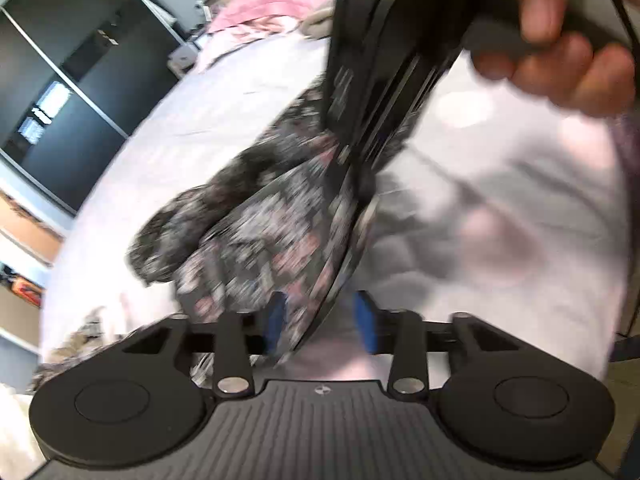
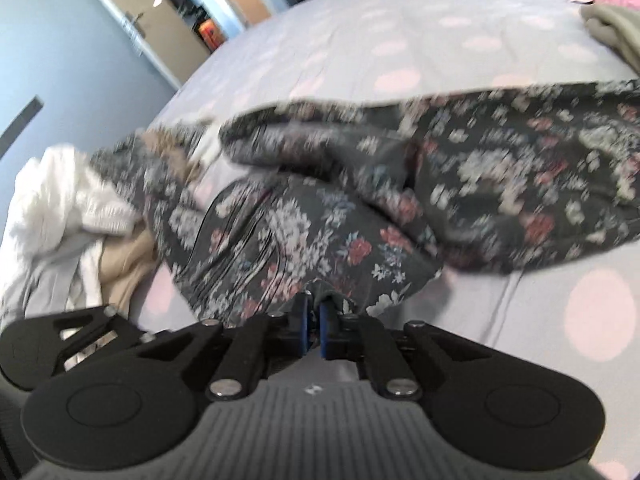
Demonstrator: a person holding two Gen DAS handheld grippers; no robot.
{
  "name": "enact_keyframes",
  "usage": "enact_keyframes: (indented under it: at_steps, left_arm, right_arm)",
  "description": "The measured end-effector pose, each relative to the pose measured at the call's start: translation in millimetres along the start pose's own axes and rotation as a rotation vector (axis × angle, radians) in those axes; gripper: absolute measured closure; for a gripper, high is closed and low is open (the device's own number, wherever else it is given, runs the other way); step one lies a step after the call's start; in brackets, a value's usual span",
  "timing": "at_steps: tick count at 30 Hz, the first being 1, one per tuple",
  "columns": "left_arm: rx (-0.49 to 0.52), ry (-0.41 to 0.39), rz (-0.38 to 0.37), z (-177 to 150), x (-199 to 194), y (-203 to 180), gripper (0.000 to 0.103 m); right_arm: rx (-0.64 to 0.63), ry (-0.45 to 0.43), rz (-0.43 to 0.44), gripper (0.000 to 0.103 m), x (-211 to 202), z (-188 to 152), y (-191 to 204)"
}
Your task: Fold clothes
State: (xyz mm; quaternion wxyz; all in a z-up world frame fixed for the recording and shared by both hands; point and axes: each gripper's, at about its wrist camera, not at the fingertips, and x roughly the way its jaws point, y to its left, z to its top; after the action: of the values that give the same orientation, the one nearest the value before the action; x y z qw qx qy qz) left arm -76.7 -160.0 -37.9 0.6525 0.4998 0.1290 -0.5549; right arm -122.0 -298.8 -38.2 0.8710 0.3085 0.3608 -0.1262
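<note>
Garment, dark floral, lies bunched across the bed, one edge lifted. It looks thin, light and limp, apt to slide and sag, so a hem or corner suits best. Right gripper pinches a fold tight; left gripper stands apart, fabric loose between.

I get even, soft daylight, heavy motion smear over the dark floral-print fabric garment, fisheye bending at both views' edges.
</note>
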Motion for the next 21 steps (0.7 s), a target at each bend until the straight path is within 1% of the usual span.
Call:
enact_keyframes:
  at_steps: [3,6,8,10,13,16,20,21]
  left_arm:
    - [0.041,0.028,0.112,-8,6,5,0.056]
    - [0.067,0.091,0.22,-15,18,15,0.054]
    - [0.087,0.132,0.264,-20,30,20,0.052]
    - [0.113,0.168,0.3,-25,43,25,0.052]
    - [0.188,0.192,0.343,-25,62,22,0.052]
    - [0.302,0.205,0.364,-22,77,13,0.052]
    - [0.391,0.207,0.375,-21,95,7,0.052]
    - [0.398,0.215,0.37,-21,100,7,0.052]
  right_arm:
    - [0.019,-0.053,-0.041,0.097,-8,9,-5]
    - [0.02,-0.1,-0.116,0.097,-15,14,-8]
    - [0.018,-0.117,-0.173,0.097,-17,16,-10]
    - [0.029,-0.113,-0.199,0.097,-17,16,-15]
    - [0.054,-0.086,-0.197,0.097,-15,15,-23]
    - [0.054,-0.074,-0.2,0.097,-12,15,-26]
    - [0.059,-0.063,-0.191,0.097,-9,16,-28]
    - [0.063,-0.058,-0.189,0.097,-8,16,-29]
